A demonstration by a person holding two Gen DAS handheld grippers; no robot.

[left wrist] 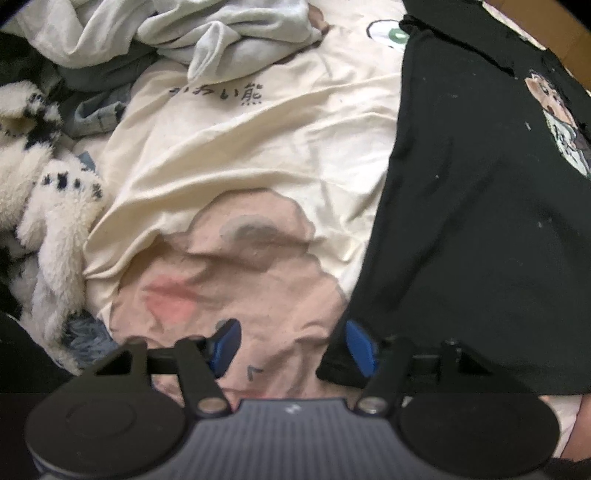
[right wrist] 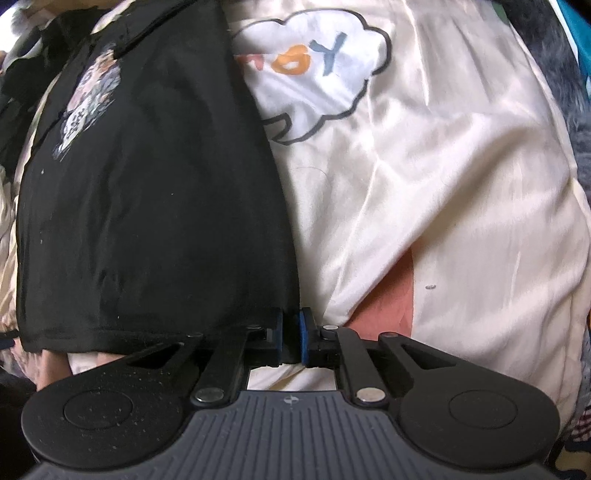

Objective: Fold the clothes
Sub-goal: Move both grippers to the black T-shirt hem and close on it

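Right gripper (right wrist: 291,338) is clenched on the bottom corner of the black shirt (right wrist: 147,221), spread flat on the cream bedsheet (right wrist: 443,184); left gripper (left wrist: 291,345) stands released at the other corner; no fold visible; grey pile (left wrist: 207,33) waits.

Black shirt (left wrist: 461,221), cream cartoon-print sheet (left wrist: 258,147)

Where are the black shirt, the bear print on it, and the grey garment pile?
black shirt (left wrist: 461,221), left wrist view, middle of its body.
bear print (left wrist: 557,118), left wrist view, centre of the chest graphic.
grey garment pile (left wrist: 229,33), left wrist view, crumpled top fold.
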